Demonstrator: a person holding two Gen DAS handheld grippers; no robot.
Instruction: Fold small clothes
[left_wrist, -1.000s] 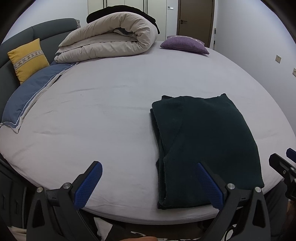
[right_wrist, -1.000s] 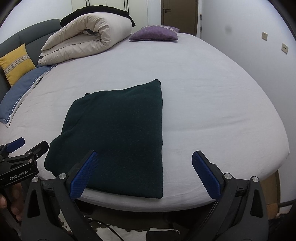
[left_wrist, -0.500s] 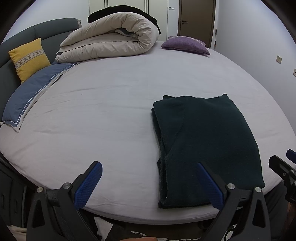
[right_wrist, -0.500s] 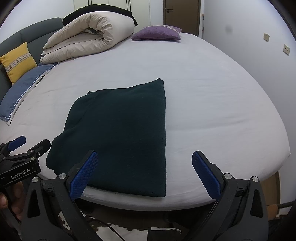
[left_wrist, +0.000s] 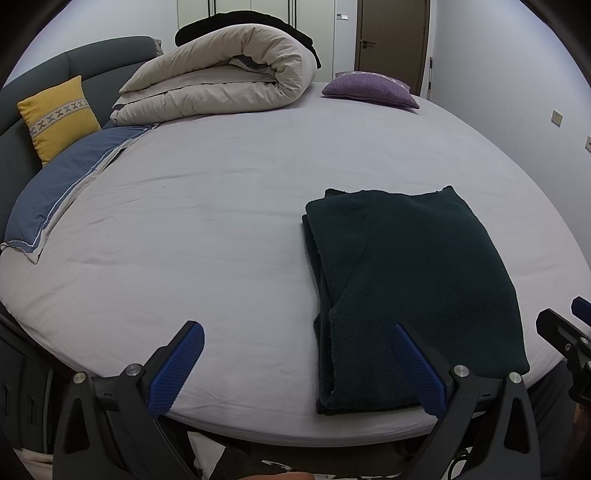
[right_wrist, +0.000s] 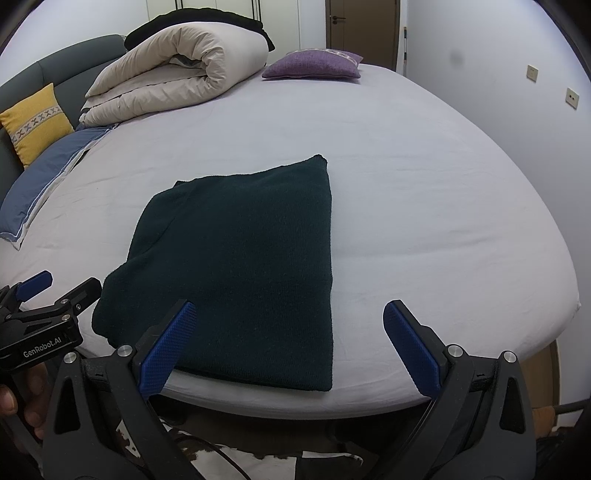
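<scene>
Your left tool (left_wrist: 295, 365) is spread wide and holds nothing; its blue pads (left_wrist: 175, 369) hang just off the near edge of the bed (left_wrist: 207, 229). The dark green garment (left_wrist: 410, 288) lies folded flat on the sheet ahead of this tool and to its right, and the tool's right finger overlaps the cloth's near left corner in the left wrist view; you cannot tell from there whether it touches. The stacked fold layers show along the garment's left side.

Your right tool (right_wrist: 291, 347) is also spread wide and empty. From it, the garment (right_wrist: 240, 266) sits straight ahead and to the left, its straight right edge running away from you between the two fingers, its near edge close to the rim of the bed (right_wrist: 424, 192). The left pad (right_wrist: 166, 349) overlaps the cloth's near edge in this view; contact is unclear. The left tool (right_wrist: 55, 291) shows at the far left of the right wrist view, beside the garment's near left corner, and the tip of the right tool (left_wrist: 565, 332) shows at the right edge of the left wrist view.

Far beyond both tools, a rolled beige duvet (left_wrist: 221, 85) rests at the far side of the bed, with a purple cushion (left_wrist: 369, 88) to its right. Off to the left lie a blue pillow (left_wrist: 62, 188) and a yellow cushion (left_wrist: 59, 114) against the grey headboard (left_wrist: 96, 70).
</scene>
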